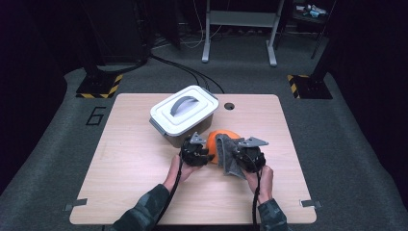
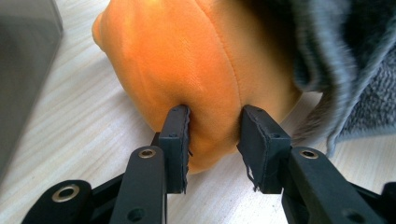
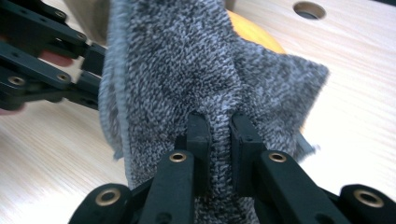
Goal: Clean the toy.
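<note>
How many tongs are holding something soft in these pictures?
2. The left tongs pinch the orange plush thing at the table's middle. The right tongs are shut on a fold of the grey towel draped over it. Nothing seems hidden.

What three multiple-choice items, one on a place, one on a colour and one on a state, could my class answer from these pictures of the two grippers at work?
1. Where does the lidded box stand relative to the orange plush?
A. Behind it, farther from the person
B. Nearer the person
C. On top of it

2. What colour is the cloth lying against the plush?
A. Red
B. Grey
C. Yellow

3. What is the right gripper doing?
A. Standing wide open over bare table
B. Pinching a fold of the cloth
C. Lifting the box's lid

Key: 1 A, the high view shows the box beyond the plush; 2 B, the right gripper view shows grey terry; 3 B, its jaws press on a cloth fold.
</note>
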`<move>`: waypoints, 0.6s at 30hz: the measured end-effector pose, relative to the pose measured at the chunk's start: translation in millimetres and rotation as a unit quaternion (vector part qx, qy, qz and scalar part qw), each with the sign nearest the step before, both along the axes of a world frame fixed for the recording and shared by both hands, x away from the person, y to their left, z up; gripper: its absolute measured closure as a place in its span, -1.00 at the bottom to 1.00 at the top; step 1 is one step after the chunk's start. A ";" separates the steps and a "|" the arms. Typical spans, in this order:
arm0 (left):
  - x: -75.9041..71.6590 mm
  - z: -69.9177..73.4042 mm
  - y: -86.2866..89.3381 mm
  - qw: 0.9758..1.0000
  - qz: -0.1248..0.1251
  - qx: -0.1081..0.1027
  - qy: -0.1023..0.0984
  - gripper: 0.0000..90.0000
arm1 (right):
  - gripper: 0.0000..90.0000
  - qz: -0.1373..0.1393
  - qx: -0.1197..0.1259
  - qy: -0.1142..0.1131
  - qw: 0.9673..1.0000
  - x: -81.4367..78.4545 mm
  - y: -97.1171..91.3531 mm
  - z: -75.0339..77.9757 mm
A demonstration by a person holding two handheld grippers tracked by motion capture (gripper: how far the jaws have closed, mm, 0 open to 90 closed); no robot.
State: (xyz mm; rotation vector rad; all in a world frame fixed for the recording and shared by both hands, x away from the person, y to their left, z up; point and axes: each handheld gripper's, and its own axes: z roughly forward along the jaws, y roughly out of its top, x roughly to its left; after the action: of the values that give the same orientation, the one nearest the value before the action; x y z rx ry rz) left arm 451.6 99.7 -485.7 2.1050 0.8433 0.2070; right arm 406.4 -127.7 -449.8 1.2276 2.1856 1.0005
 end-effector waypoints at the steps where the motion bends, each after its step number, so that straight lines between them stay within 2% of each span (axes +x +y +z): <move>1: 0.0 -0.1 -0.9 1.000 0.002 -0.002 0.001 0.39 | 0.79 -0.005 -0.001 0.001 1.000 -0.4 -3.5 -0.7; 9: 1.1 -0.1 -0.9 1.000 0.000 -0.001 0.000 0.39 | 0.79 -0.050 -0.002 0.021 0.999 2.0 -34.5 -12.5; 11: 1.0 -0.6 -1.2 1.000 0.002 -0.004 0.002 0.39 | 0.79 -0.050 -0.002 0.018 0.999 1.8 -38.9 -11.5; 12: 1.6 -0.8 -0.9 1.000 0.000 0.000 0.001 0.38 | 0.79 -0.055 0.006 0.014 0.998 0.4 -37.3 -8.9; 14: 1.5 -1.9 -1.8 1.000 0.003 -0.004 0.004 0.38 | 0.79 -0.042 0.010 -0.002 0.999 -3.3 -32.2 -0.4; 15: 2.3 -1.7 -1.4 1.000 -0.002 0.002 0.001 0.38 | 0.79 -0.033 0.012 -0.008 0.999 -5.4 -26.7 4.8; 18: 2.0 -1.7 -1.8 1.000 -0.003 0.003 0.000 0.38 | 0.79 0.001 0.010 -0.021 1.000 -8.1 -3.0 14.8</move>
State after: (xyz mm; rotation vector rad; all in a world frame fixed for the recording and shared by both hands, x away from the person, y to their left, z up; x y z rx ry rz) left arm 453.7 97.9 -487.5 2.1123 0.8376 0.2071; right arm 398.3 -130.8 -435.0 1.2025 2.1493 1.0421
